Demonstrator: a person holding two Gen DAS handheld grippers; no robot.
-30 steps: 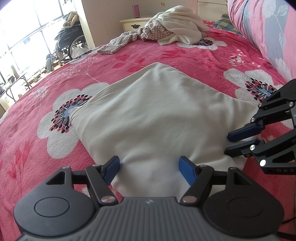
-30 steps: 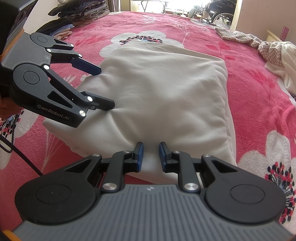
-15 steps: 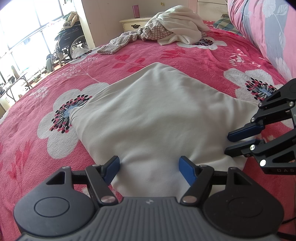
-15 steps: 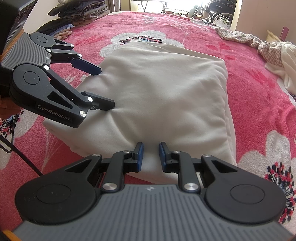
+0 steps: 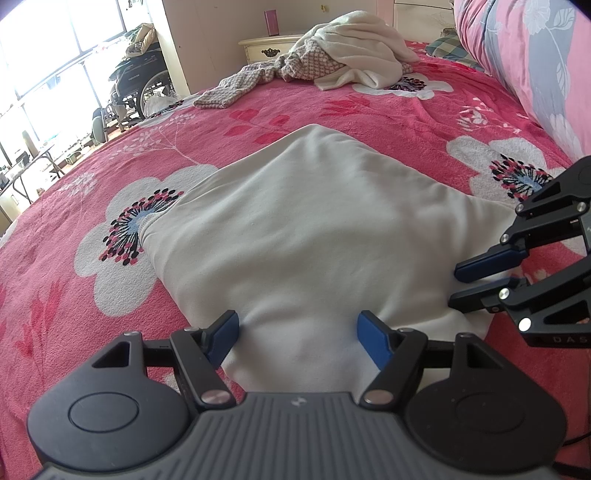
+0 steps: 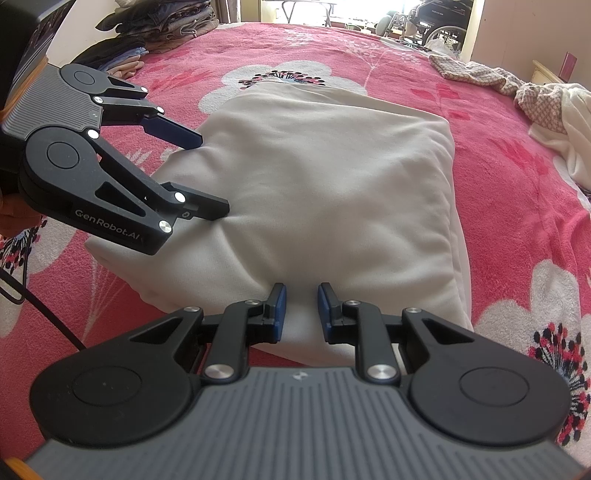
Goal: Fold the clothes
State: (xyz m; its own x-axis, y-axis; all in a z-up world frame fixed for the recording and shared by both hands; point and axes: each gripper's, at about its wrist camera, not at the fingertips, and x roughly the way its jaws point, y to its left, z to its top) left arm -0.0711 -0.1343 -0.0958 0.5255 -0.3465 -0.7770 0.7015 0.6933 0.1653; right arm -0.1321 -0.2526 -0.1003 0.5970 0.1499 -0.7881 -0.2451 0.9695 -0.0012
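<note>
A cream folded garment (image 5: 306, 236) is laid flat on a pink flowered bedspread (image 5: 110, 155), and every other place is given from this garment. It is seen as a thick, roughly square bundle, with one ribbed edge resting on a white printed flower (image 5: 129, 229) of the bedspread.

The left gripper (image 5: 298, 334) is held at the near edge of the garment. Its blue fingers (image 5: 373, 341) are spread wide, released, with the cloth lying between them; no pinch of the fabric is seen. In the right wrist view the same gripper (image 6: 208, 176) is seen at the garment's left side, its lower finger touching the cloth where a small crease is pressed in.

The right gripper (image 6: 300, 314) is held at the adjoining near edge of the garment. Its fingers are drawn close together, with only a narrow gap left between the pads. Cloth is seen in that gap, but whether it is pinched cannot be told. In the left wrist view this gripper (image 5: 476, 282) is found at the garment's right corner.

Well beyond the garment's far side, a heap of unfolded clothes (image 5: 343, 66) is left on the bedspread, a checked piece and a cream piece tangled together. A stack of dark folded clothes (image 6: 162, 33) is seen far off past the garment's left corner. A wheelchair (image 5: 136, 85) is parked by the window, off the bed.
</note>
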